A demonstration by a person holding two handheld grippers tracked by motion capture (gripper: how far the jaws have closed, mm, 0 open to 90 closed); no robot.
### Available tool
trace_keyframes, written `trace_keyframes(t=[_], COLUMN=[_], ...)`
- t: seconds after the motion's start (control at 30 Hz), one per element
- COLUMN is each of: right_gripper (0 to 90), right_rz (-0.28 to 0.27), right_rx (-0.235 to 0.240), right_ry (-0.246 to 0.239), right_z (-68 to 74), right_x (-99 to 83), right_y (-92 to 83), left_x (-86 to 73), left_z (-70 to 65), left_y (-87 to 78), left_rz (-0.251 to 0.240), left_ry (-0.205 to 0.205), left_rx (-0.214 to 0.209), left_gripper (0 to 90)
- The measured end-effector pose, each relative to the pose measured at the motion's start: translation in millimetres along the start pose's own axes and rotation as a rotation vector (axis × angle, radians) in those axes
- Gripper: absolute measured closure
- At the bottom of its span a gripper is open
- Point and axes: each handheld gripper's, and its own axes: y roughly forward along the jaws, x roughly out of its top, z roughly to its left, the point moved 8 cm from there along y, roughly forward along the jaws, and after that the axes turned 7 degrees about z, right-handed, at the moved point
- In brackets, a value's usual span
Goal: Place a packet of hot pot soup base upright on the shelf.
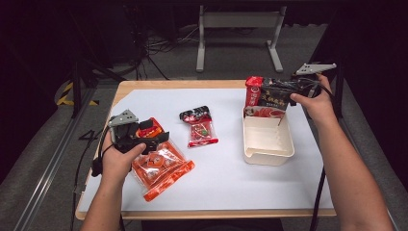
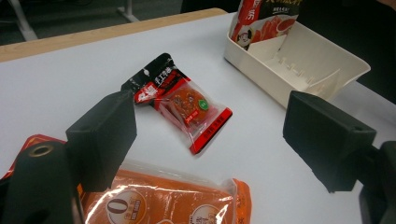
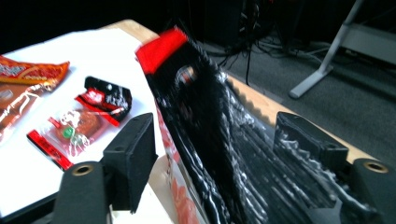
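The right gripper (image 1: 294,88) clamps a black-and-red glossy snack packet (image 1: 267,97), standing upright with its long axis vertical, lower end inside the cream plastic tray (image 1: 267,153). The left gripper (image 2: 208,135), jaws spread and empty, hovers above an orange clear-windowed pouch (image 1: 161,166).

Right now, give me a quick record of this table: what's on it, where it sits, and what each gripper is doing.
bin: cream bin, right side, on the white sheet
black packet: upright at the bin's far end, between the right gripper jaws
small red packet: flat, mid-table
orange packet: flat, near left
left gripper: open above the orange packet
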Motion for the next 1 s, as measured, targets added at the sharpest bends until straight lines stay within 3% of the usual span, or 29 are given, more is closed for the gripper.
trace_keyframes(t=[0.17,0.37,0.53,0.77,1.0], right_gripper=[27.9,27.4,27.1,28.5,28.5], right_rz=[-0.022,-0.064,-0.103,-0.136,-0.162], right_rx=[-0.043,-0.041,-0.03,0.001,0.047], right_ry=[-0.052,-0.073,-0.101,-0.094,-0.078], right_z=[2.5,11.5,28.0,53.0,89.0], right_x=[11.6,22.8,30.1,27.6,19.6], right_y=[-9.7,-20.4,-30.8,-40.6,-51.1], left_x=[-0.3,-0.5,-1.3,-5.5,-4.6], left_z=[0.9,2.5,6.2,17.0,23.9], left_y=[-0.4,-2.1,-5.5,-13.1,-18.7], left_rz=[0.0,-0.004,-0.009,-0.006,-0.015], left_ry=[-0.007,-0.01,-0.011,-0.021,-0.025], left_rx=[0.002,0.009,0.026,0.067,0.086], left_gripper=[18.5,18.5,18.6,18.6,18.5])
